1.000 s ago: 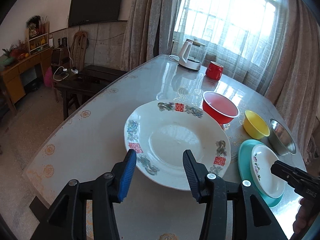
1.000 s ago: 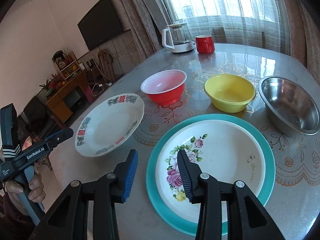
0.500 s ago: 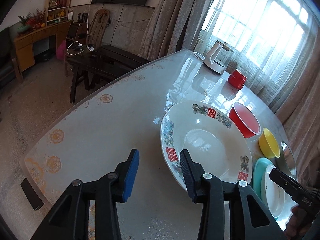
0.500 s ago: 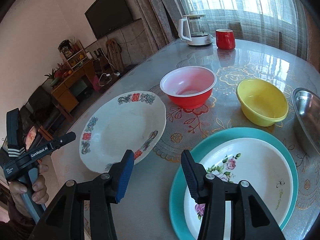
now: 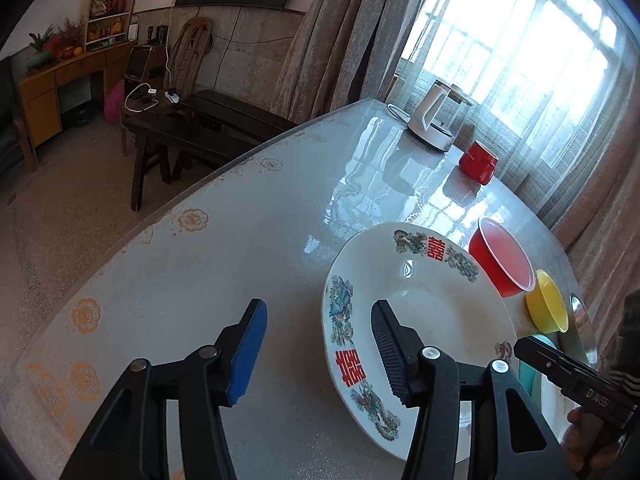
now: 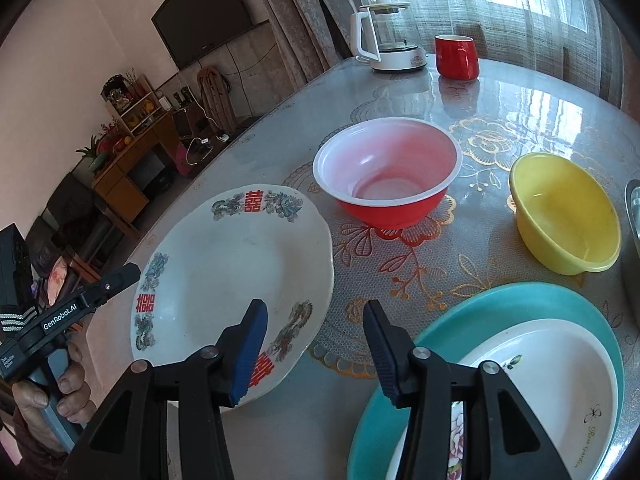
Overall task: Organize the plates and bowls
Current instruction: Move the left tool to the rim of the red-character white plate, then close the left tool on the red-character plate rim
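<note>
A large white plate [image 5: 432, 320] [image 6: 224, 272] with red characters and dragon patterns lies flat on the table. My left gripper [image 5: 318, 320] straddles its left rim, one finger over the plate and one outside. Its jaws are opening and the pads do not press on the rim. My right gripper [image 6: 316, 316] stands open over the plate's right rim, also not touching it. A red bowl [image 6: 388, 172], a yellow bowl [image 6: 560, 212] and a steel bowl [image 6: 634, 208] stand behind. A white floral plate [image 6: 552, 380] rests in a teal plate [image 6: 520, 304] at the right.
A white kettle [image 6: 392, 40] and a red mug [image 6: 456, 56] stand at the table's far end by the curtained window. The table edge [image 5: 168, 216] curves along the left, with dark benches and floor beyond. A hand holds each gripper's handle.
Both grippers moved left. The left went from the big plate's near rim to its left rim. The right left the stacked plates for the big plate's right rim, jaws wider.
</note>
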{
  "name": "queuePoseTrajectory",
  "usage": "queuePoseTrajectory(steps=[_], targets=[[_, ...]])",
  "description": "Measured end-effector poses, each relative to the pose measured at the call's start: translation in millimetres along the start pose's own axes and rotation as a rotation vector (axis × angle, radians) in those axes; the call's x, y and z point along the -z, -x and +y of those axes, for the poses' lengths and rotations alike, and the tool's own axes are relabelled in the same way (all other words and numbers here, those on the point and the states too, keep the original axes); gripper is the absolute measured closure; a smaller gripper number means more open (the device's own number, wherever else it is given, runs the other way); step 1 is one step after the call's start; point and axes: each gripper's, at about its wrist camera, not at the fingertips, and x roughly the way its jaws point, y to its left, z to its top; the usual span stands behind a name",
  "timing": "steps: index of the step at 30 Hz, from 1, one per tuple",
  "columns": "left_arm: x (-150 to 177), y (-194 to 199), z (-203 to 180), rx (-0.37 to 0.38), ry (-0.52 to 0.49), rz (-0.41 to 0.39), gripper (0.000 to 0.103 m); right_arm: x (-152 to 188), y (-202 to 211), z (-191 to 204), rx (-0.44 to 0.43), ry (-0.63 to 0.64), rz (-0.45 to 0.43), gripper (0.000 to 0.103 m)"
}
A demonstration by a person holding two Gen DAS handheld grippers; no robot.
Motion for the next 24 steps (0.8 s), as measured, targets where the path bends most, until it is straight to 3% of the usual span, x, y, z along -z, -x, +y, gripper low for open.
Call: queuePoseTrajectory(steps=[4, 5, 7, 16, 19, 22, 24], targets=[[-2, -13, -4, 0.003, -0.002, 0.049, 0.052, -7, -11, 1, 0.001, -0.005, 0.013, 0.052], [-3, -17, -4, -0.002, 0.001, 0.06, 0.062, -8, -13, 2, -0.001, -0.005, 0.016, 0.052], [-2, -23, -3, 0.002, 0.012, 0.081, 0.068, -10, -19, 4, -0.015, -0.002, 0.029, 0.052], [-3, -34, -10, 0.015, -0.034, 0.073, 0.068, -10, -43, 7, -0.03, -0.007, 0.074, 0.052], [0, -36, -16, 0.011, -0.068, 0.062, 0.075, -11, -47, 9, -0.045, -0.007, 0.071, 0.052], [4, -31, -19, -0.008, -0.091, 0.052, 0.075, -8, -52, 13, -0.081, 0.003, 0.083, 0.051], [8, -28, -18, -0.006, -0.092, 0.054, 0.075, -6, -50, 17, -0.044, 0.017, 0.082, 0.051]])
